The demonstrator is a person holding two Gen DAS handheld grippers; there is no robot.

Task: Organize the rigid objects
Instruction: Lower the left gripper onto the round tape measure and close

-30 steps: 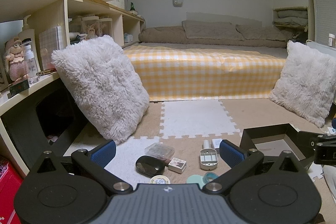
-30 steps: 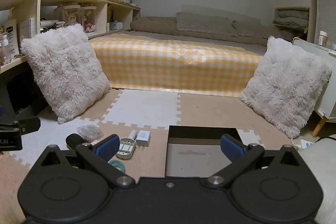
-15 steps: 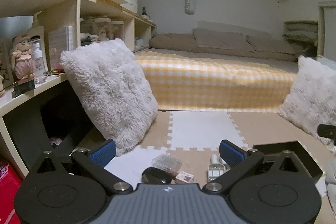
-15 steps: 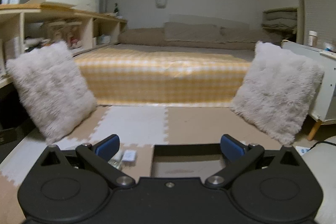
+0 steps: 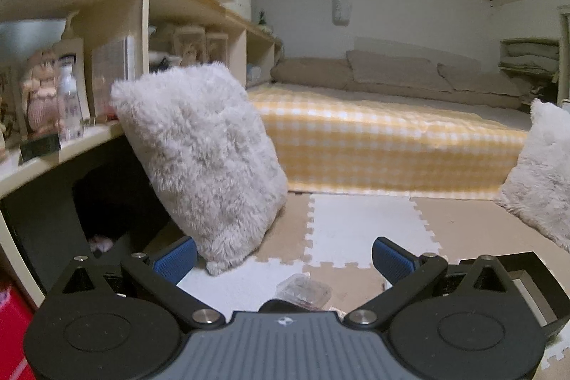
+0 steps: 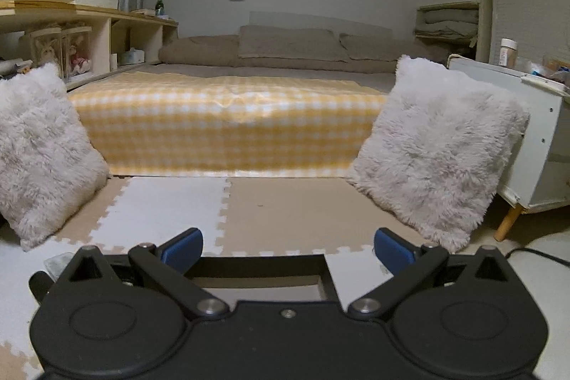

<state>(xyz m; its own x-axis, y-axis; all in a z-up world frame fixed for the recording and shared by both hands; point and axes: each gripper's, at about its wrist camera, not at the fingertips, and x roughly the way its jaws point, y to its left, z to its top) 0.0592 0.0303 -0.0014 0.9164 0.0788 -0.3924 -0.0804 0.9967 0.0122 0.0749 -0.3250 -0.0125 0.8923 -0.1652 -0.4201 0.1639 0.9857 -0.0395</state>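
Note:
My left gripper [image 5: 283, 259] is open and empty above the foam floor mat. Just below it a clear plastic case [image 5: 302, 287] lies on the mat, with the top of a black object [image 5: 281, 305] partly hidden behind the gripper body. A dark open box [image 5: 530, 276] sits at the lower right. My right gripper [image 6: 286, 250] is open and empty, held over the far rim of the same dark box [image 6: 260, 267]. The clear case [image 6: 57, 264] and the black object [image 6: 37, 284] peek out at the lower left of the right wrist view.
A fluffy white cushion [image 5: 203, 159] leans on a wooden shelf unit [image 5: 71, 52] at left. Another cushion [image 6: 438, 148] leans on a white cabinet [image 6: 534, 145] at right. A low bed with a yellow checked cover [image 6: 228, 123] lies ahead.
Both grippers have tilted upward and pulled back. The small objects and the box have slid down toward the bottom of each view. Most small items are now hidden behind the gripper bodies.

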